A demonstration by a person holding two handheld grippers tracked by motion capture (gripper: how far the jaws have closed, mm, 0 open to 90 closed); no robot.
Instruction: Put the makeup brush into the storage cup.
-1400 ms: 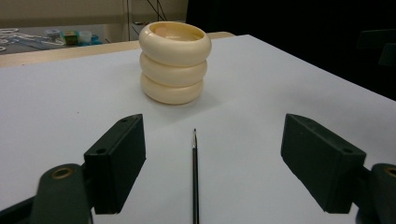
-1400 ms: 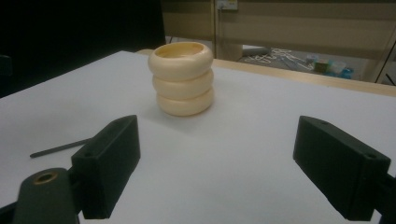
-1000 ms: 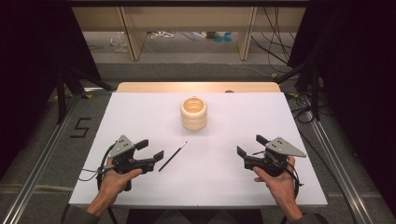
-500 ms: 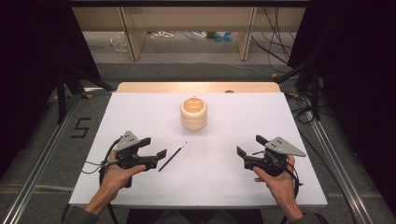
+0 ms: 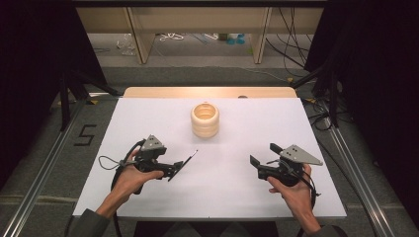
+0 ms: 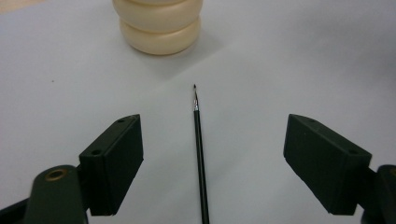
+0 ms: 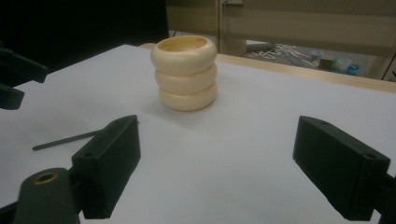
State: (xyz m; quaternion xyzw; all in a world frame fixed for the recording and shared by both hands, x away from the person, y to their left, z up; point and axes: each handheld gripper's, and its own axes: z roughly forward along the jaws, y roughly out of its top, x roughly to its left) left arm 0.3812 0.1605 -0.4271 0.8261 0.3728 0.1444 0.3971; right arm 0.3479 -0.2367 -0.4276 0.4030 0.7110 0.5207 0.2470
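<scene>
Between the open left gripper (image 6: 201,163) jaws lies a thin pen (image 6: 200,154), perhaps untouched, cream holder (image 6: 158,23) beyond.

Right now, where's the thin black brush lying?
In the high view the brush lies on the white table, left of centre, in front of the cream ringed holder, between the open jaws of the left gripper.

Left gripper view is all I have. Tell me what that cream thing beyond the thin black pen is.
Observer: A cup of three stacked cream rings, upright, its top open.
Operator: Report the right gripper.
Observer: The right gripper is open and holds nothing, on the right of the table, well apart from the pen.
Operator: Place the left gripper on the table.
Observer: In the high view the left gripper is at the pen's near end, left of and nearer than the cup.
</scene>
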